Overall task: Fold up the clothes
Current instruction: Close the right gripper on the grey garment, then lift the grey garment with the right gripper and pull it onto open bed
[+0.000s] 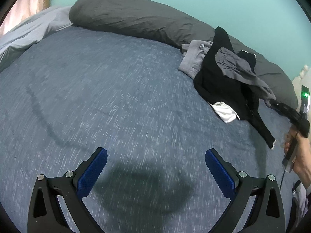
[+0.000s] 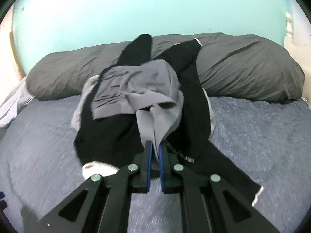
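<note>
Left wrist view –
Clothes pile (image 1: 227, 73): heaped loose on bed (image 1: 116, 97), far right side, against dark grey pillow (image 1: 136, 19). None folded as far as visible.
Pile contents: black garment (image 1: 217, 81) spread across middle w/ sleeve trailing toward right edge; grey garment (image 1: 233, 66) draped on top; lighter grey piece (image 1: 192, 60) behind; white piece (image 1: 225, 112) poking out at near edge.
Left tool (image 1: 155, 163): spread wide, blue pads well apart, nothing between them; over bare bedspread, well apart from pile.
Right tool (image 1: 299, 120): seen from side at right edge, in a hand (image 1: 299, 159); reaching at pile's near corner.
Bed rest: large stretch of blue spread free on left; no folded stack in sight.

Right wrist view –
Right tool (image 2: 154, 151): pinched nearly closed on edge of grey garment (image 2: 136, 89); cloth runs up from pads in taut pleat.
Grey garment: rest of it lying rumpled atop black garment (image 2: 108, 136), only gripped corner raised.
Black garment: legs or sleeves fanned up onto pillow (image 2: 243, 68), one end w/ white trim (image 2: 258, 194) near right.
Progress, est.: all pieces crumpled, so folding left for whole pile; grey one looks like item being drawn off for folding.
</note>
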Available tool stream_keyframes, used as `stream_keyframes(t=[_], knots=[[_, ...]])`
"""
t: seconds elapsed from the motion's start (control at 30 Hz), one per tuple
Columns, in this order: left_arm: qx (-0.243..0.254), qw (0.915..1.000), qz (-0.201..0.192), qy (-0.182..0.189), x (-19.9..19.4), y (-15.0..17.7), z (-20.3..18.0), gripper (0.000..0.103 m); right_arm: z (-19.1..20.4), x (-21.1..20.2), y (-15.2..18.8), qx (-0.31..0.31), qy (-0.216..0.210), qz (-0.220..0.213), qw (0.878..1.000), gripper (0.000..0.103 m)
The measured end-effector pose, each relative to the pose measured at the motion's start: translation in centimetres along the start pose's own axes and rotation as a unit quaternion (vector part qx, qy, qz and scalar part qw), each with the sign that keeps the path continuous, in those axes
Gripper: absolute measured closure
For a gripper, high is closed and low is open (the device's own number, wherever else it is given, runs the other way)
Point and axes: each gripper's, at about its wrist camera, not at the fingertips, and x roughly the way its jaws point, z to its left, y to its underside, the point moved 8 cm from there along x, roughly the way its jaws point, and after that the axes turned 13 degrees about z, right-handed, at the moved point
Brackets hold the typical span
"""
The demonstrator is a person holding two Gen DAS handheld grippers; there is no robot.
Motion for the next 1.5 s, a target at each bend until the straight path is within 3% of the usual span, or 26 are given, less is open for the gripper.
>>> stream_keyframes(t=[0.47, 0.77, 1.13, 1.33, 1.5], knots=[[0.027, 0.9991, -0.025, 0.021, -6.4, 8.3, -0.8, 0.000, 5.4, -12.3, 11.2, -0.053, -0.058, -0.010, 0.997, 0.097], [0.041, 0.9976, -0.035, 0.045, -11.5, 15.9, -1.5, 0.000, 9.0, -22.8, 19.0, -0.073, -0.097, -0.032, 0.992, 0.097], [0.050, 0.9969, -0.025, 0.056, -19.0, 25.0, -0.9, 0.000, 13.4, -33.7, 30.1, -0.086, -0.116, -0.018, 0.989, 0.097], [0.054, 0.9969, -0.022, 0.052, -20.2, 28.3, -0.1, 0.000, 16.1, -38.3, 36.1, -0.107, -0.138, -0.007, 0.985, 0.097], [0.061, 0.9965, -0.019, 0.053, -19.7, 29.7, -0.2, 0.000, 15.7, -40.9, 39.1, -0.104, -0.150, -0.010, 0.983, 0.097]])
